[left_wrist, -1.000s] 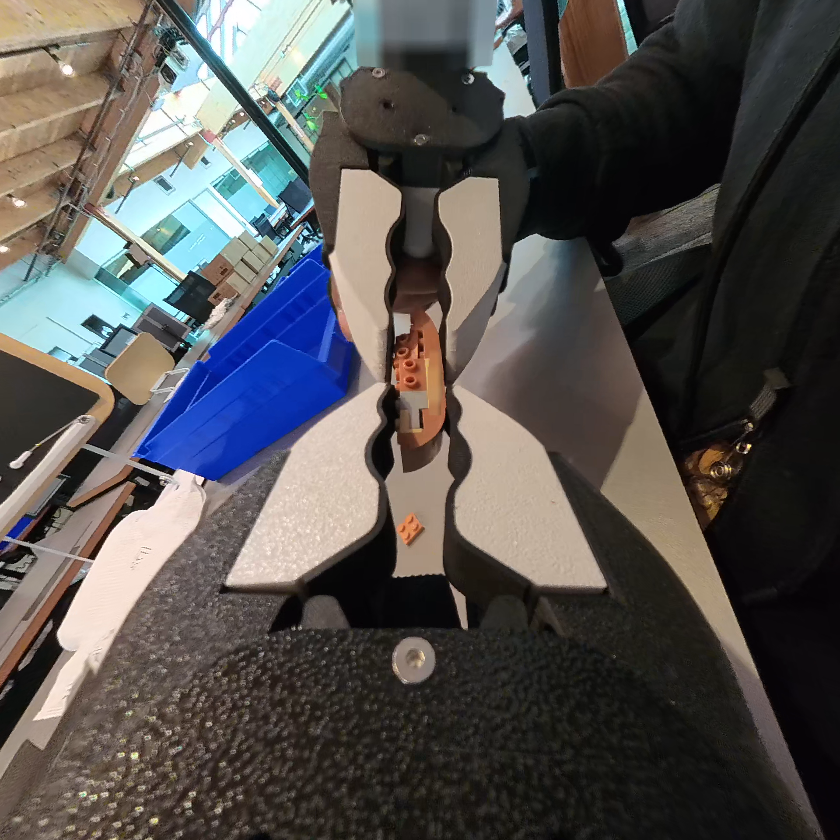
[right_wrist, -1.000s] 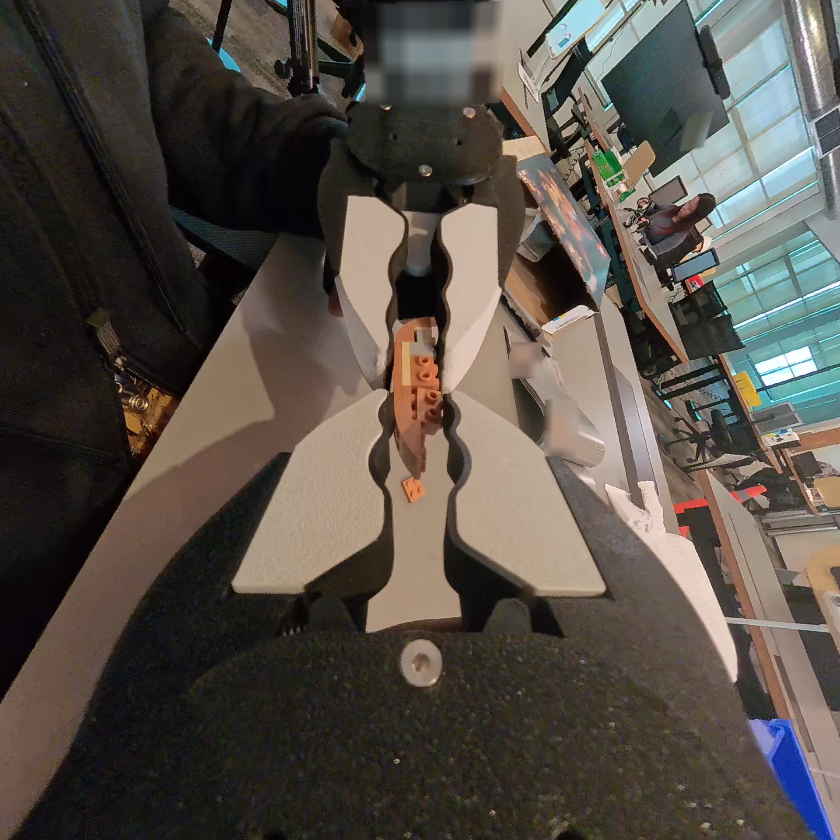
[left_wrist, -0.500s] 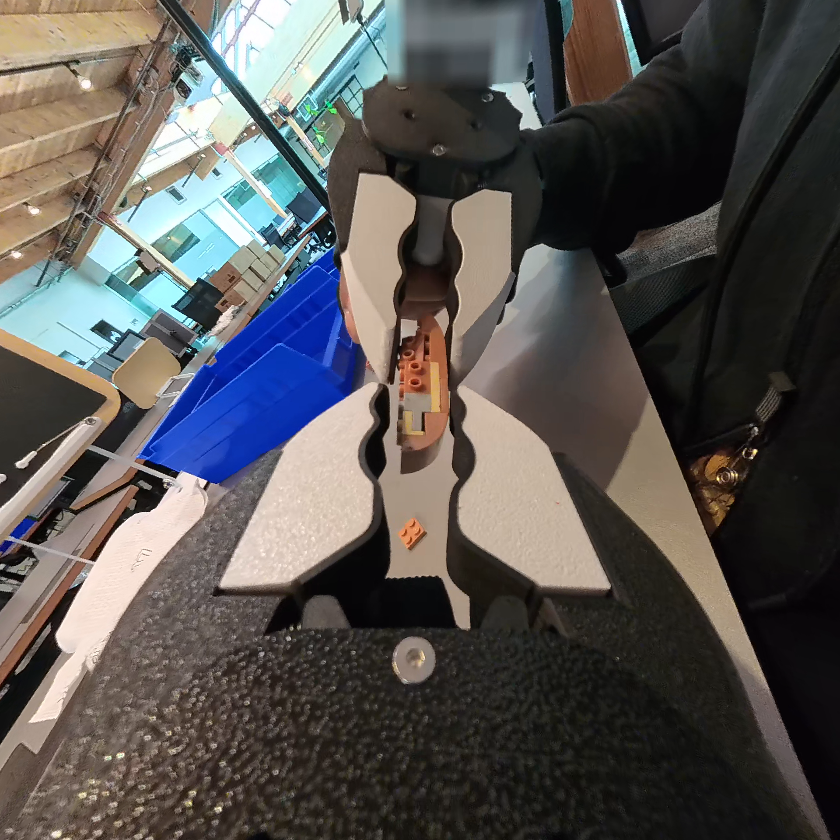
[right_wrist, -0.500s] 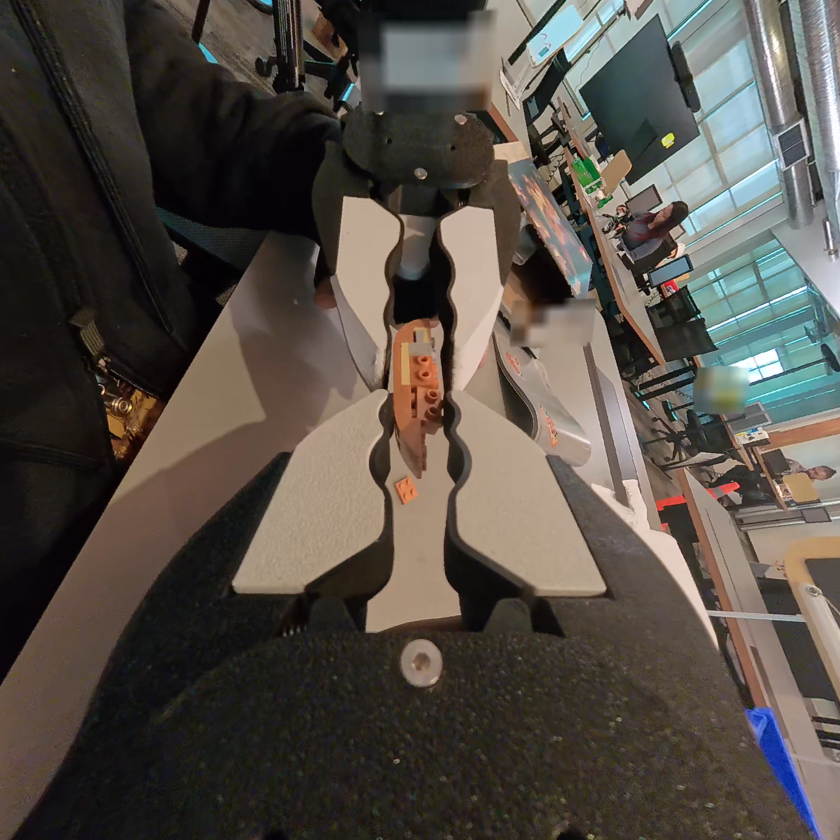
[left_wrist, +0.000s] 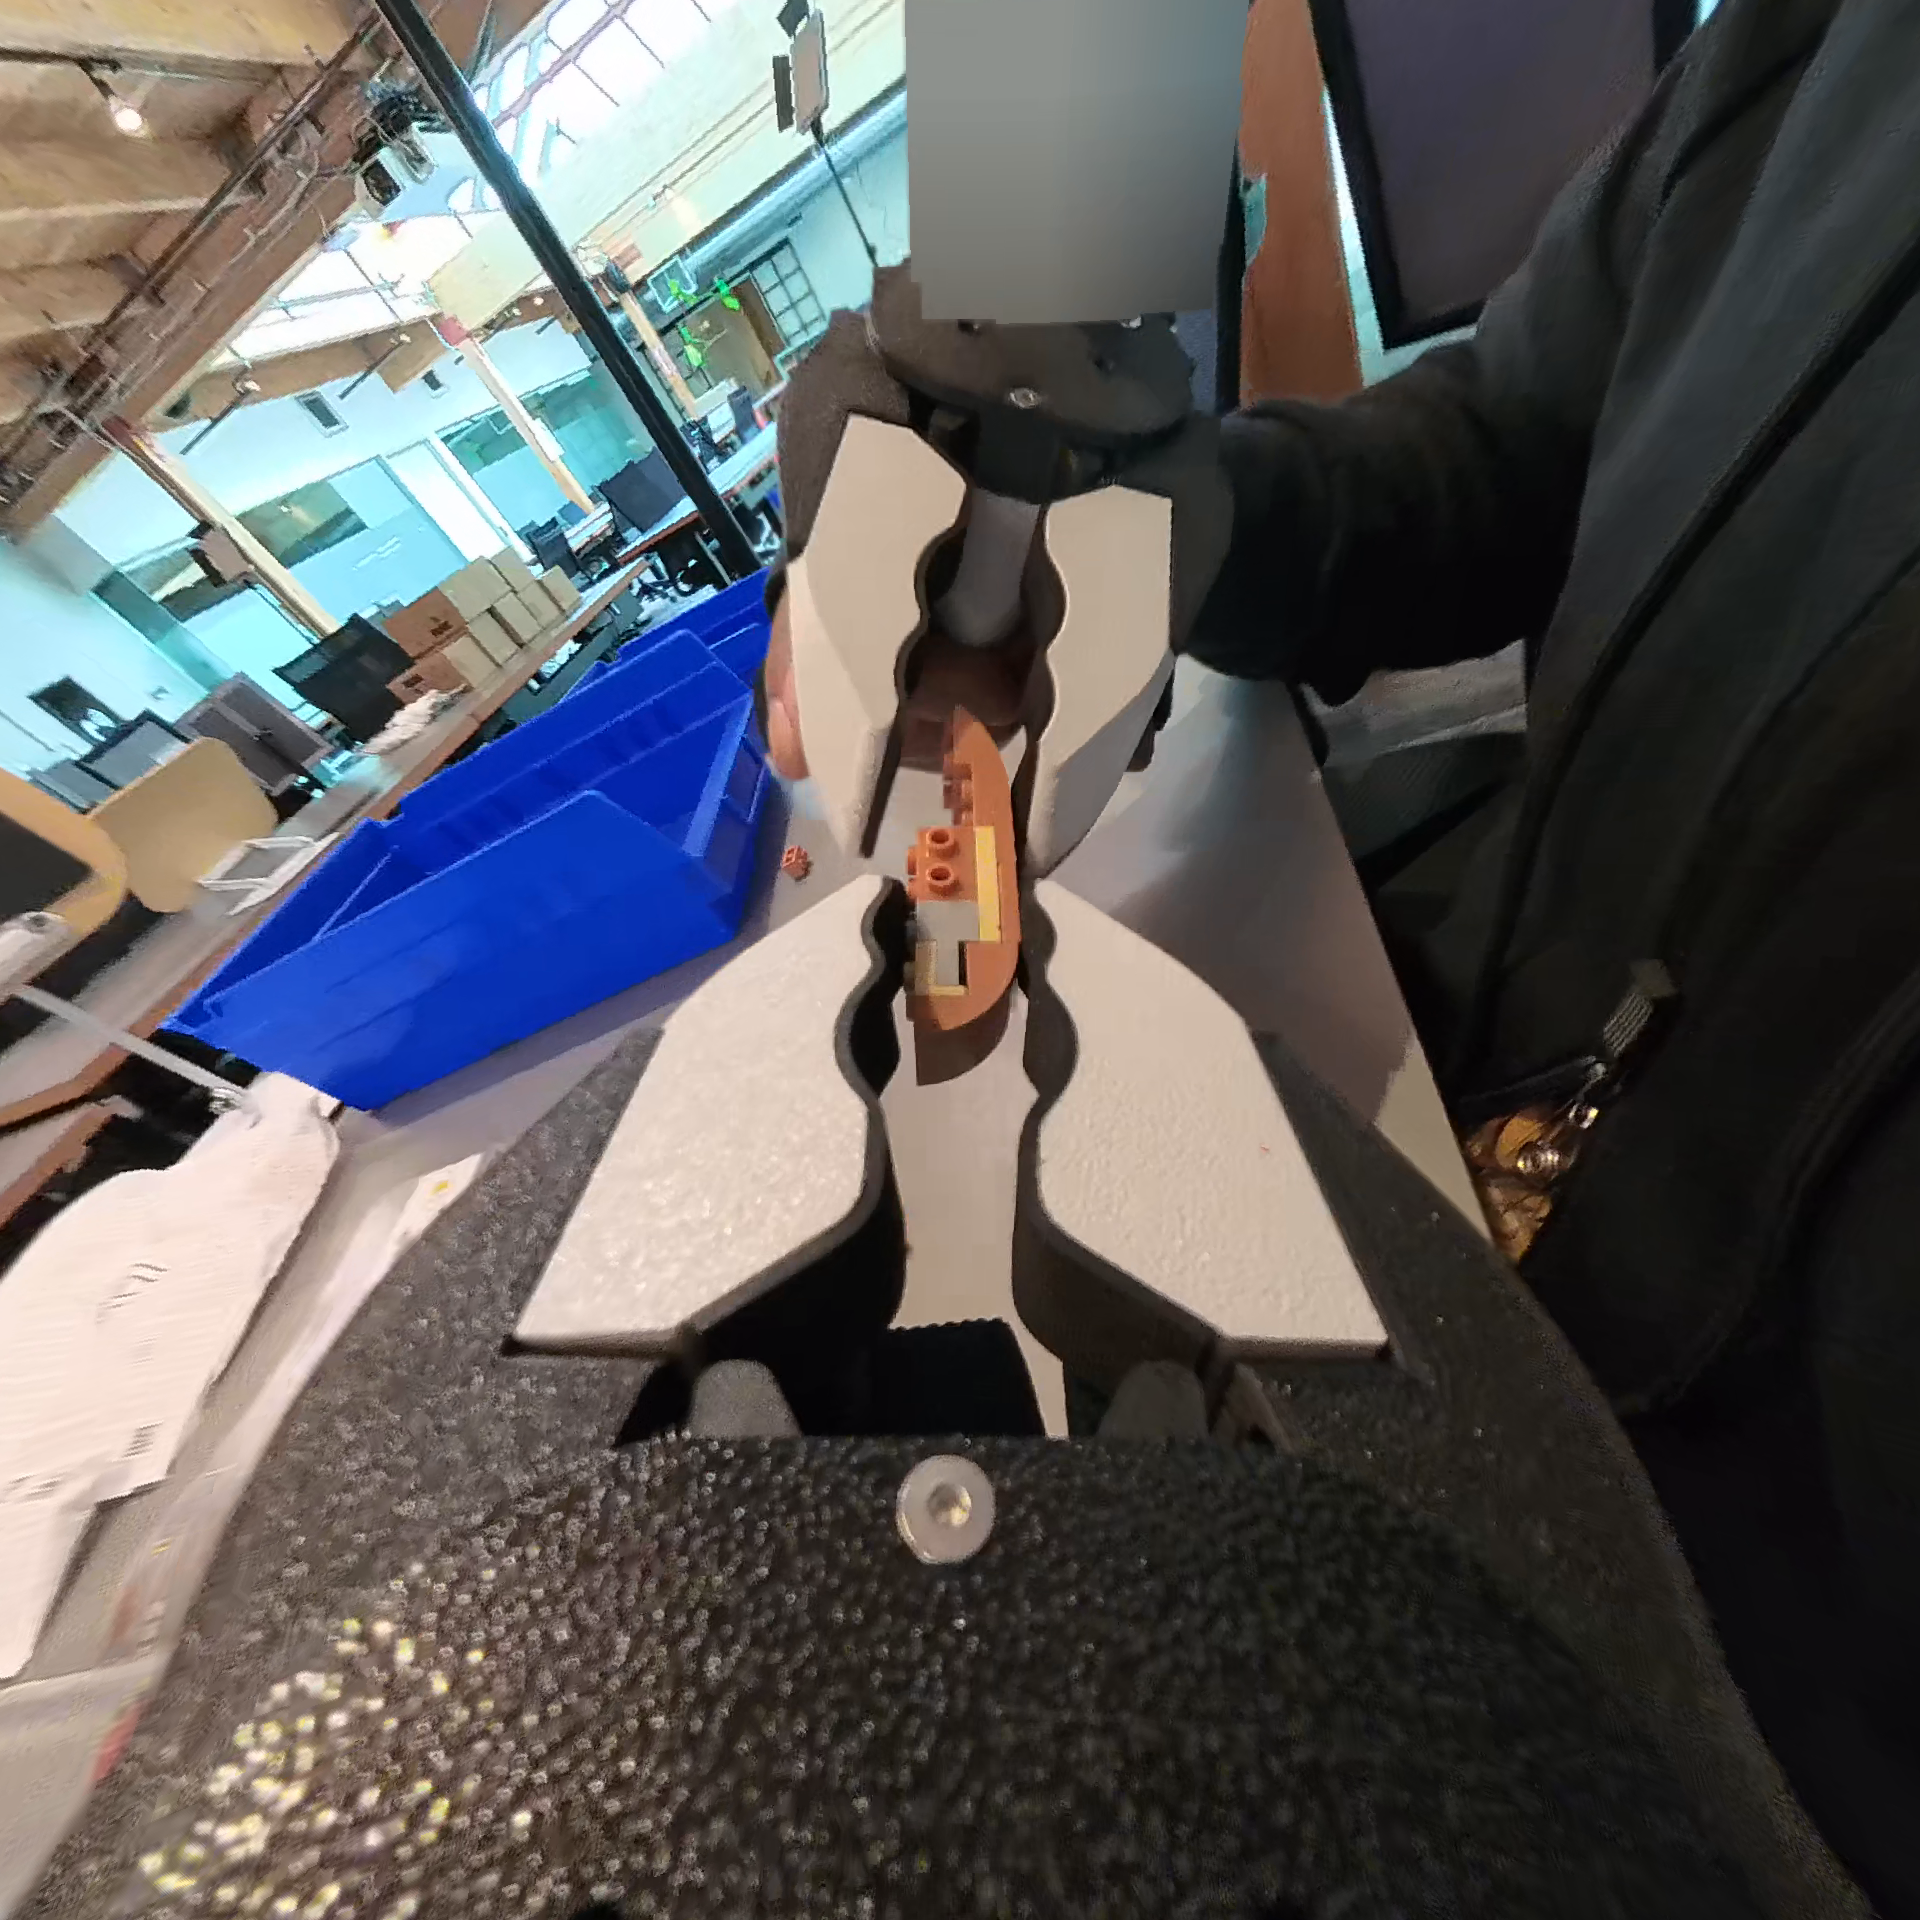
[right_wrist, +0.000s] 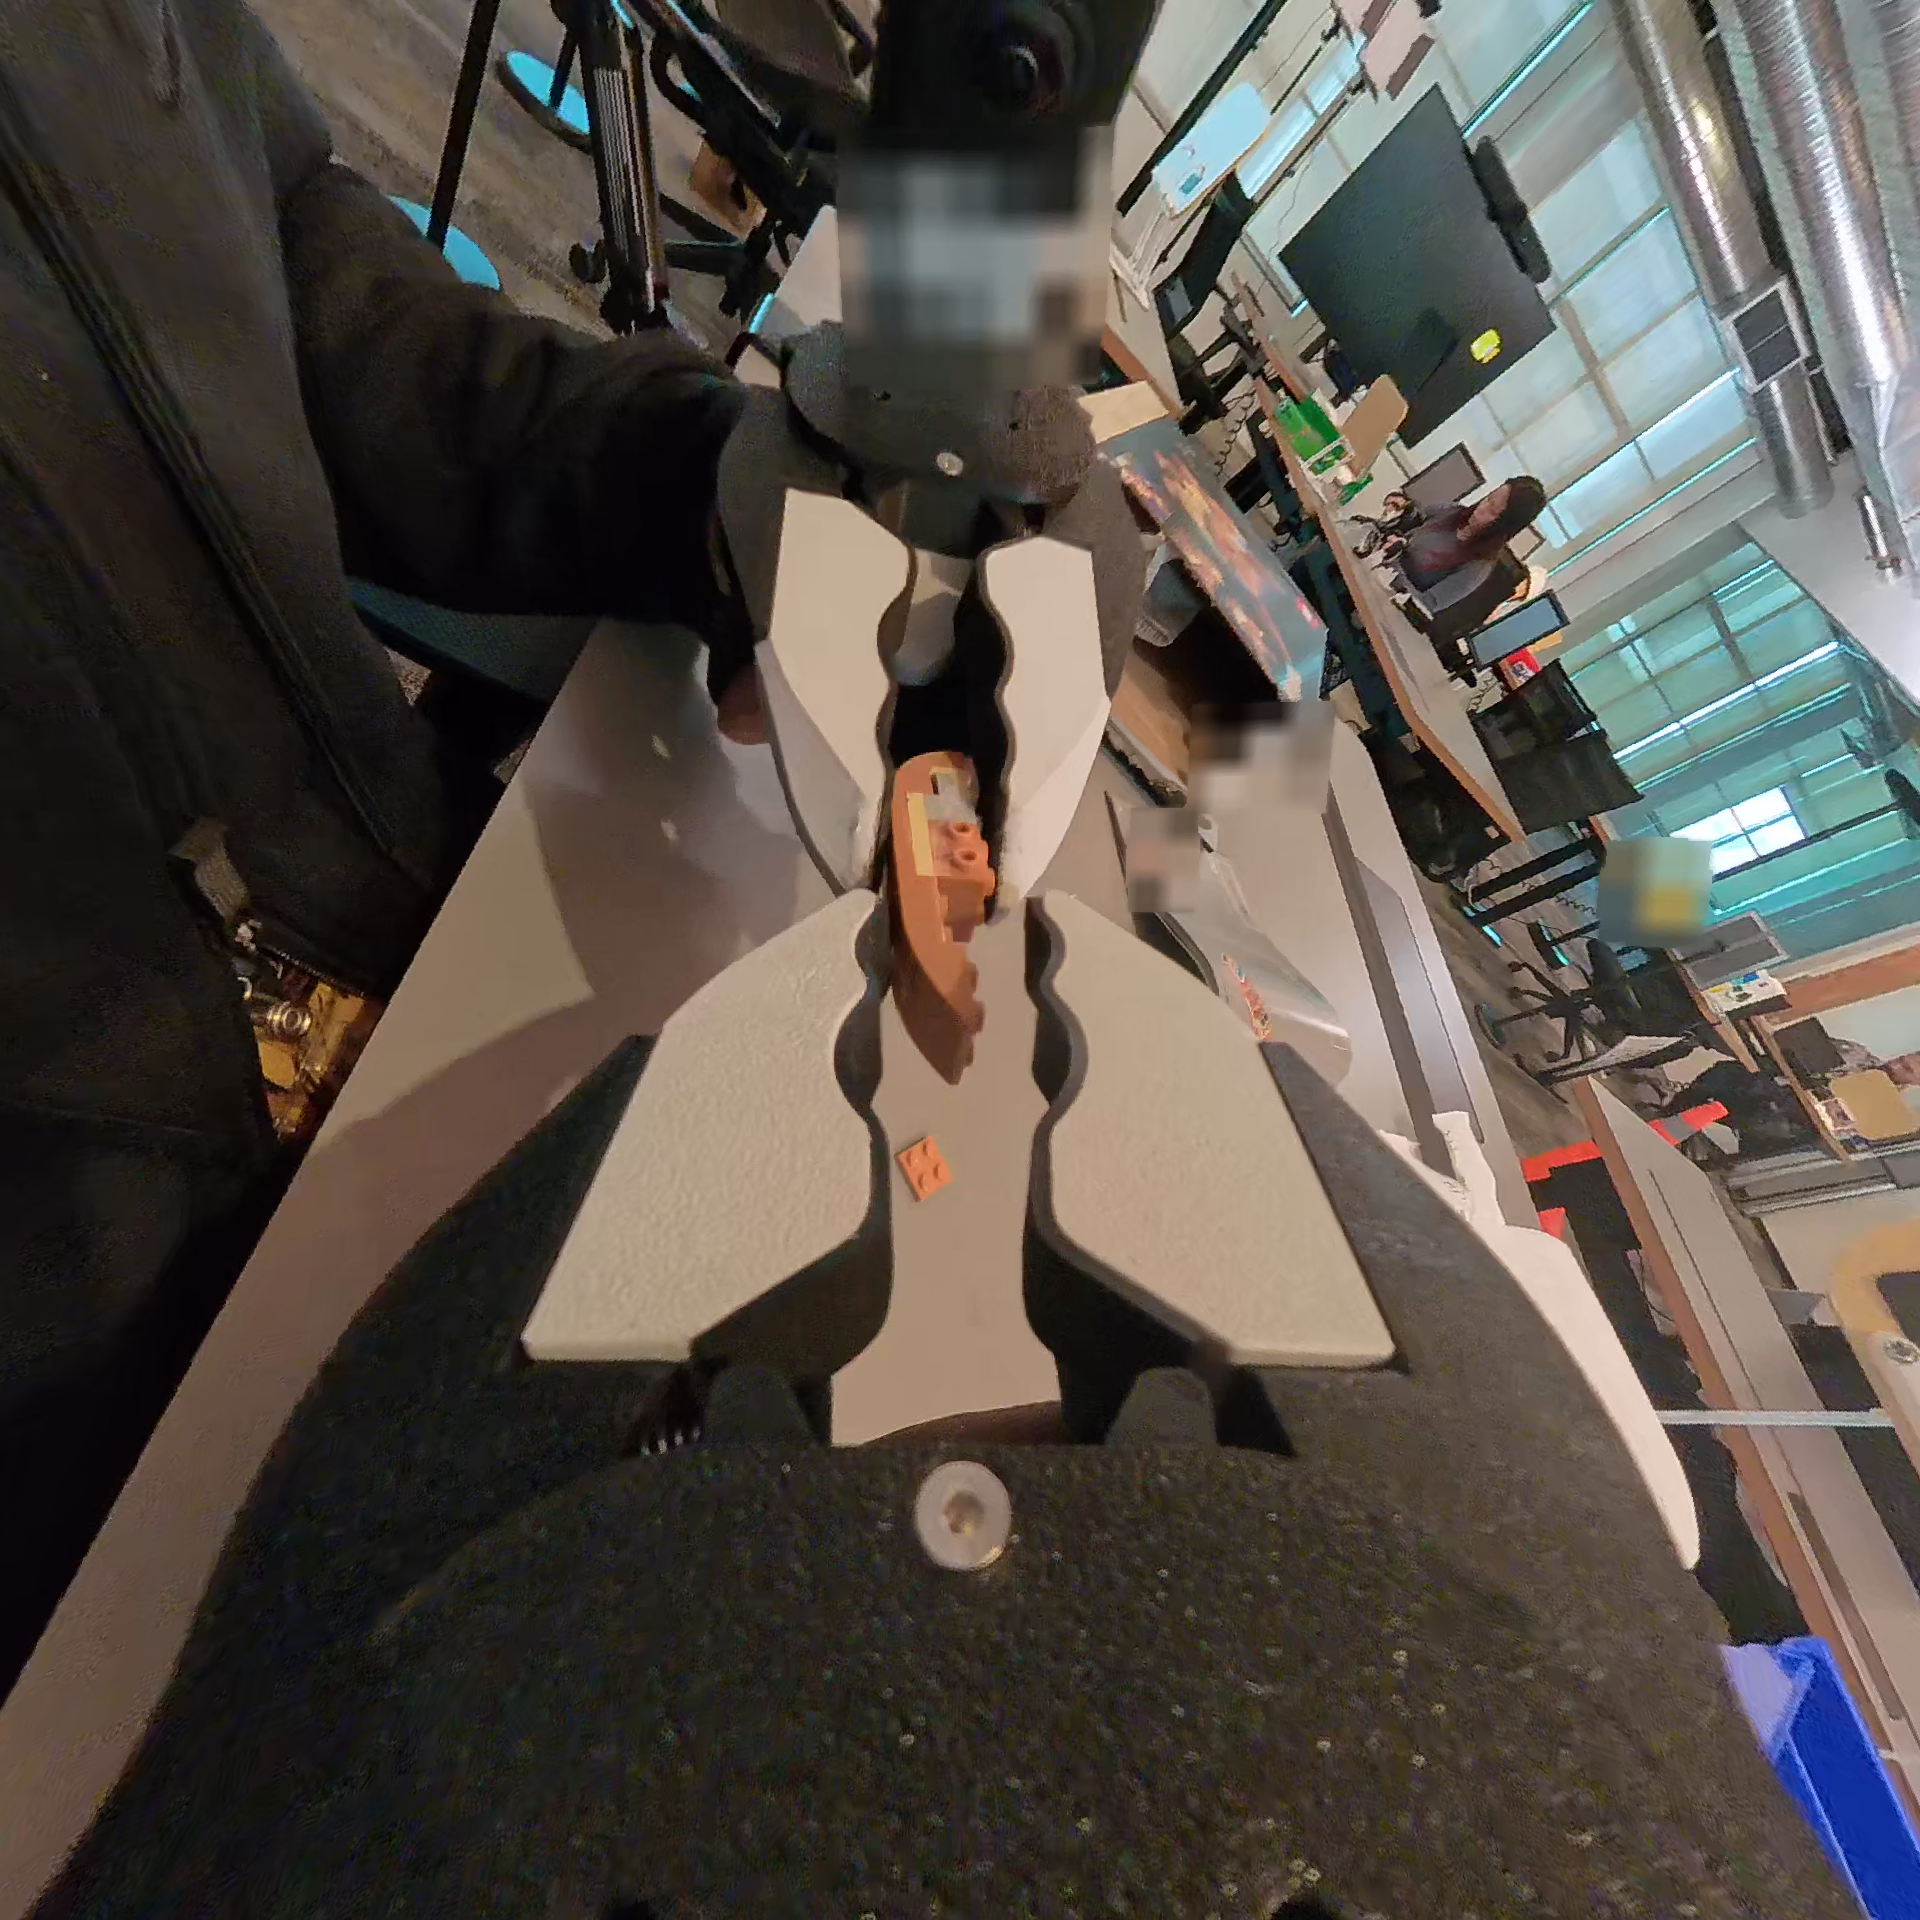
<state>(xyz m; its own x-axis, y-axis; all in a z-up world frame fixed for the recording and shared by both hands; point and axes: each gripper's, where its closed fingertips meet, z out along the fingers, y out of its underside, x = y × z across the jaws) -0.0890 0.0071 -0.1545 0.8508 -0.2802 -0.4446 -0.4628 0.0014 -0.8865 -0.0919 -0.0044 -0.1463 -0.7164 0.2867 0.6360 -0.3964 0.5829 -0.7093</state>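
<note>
A small brown brick boat (left_wrist: 966, 935) with orange, grey and yellow pieces hangs above the grey table (left_wrist: 1195, 831) between the two grippers, which face each other tip to tip. My left gripper (left_wrist: 951, 894) is shut on one end of the boat, with both pads against it. My right gripper (right_wrist: 948, 909) is open. The boat (right_wrist: 930, 977) lies along its left finger (right_wrist: 727, 1091), and a gap shows between the boat and its right finger (right_wrist: 1174, 1091). In the left wrist view the right gripper (left_wrist: 940, 842) also stands wider than the boat.
A small orange plate (right_wrist: 923, 1164) lies on the table under the grippers. A tiny brown brick (left_wrist: 796, 860) lies beside the blue bins (left_wrist: 499, 883). White paper (left_wrist: 135, 1299) lies at the left. A person in a dark jacket (left_wrist: 1714, 727) stands along the table edge. Only a small space, under 4 cm, lies between the two pairs of fingers.
My right gripper's jaws have opened off the boat. My left gripper's jaws loosened a little half a second ago and have closed on the boat again. Both grippers have tilted slightly.
</note>
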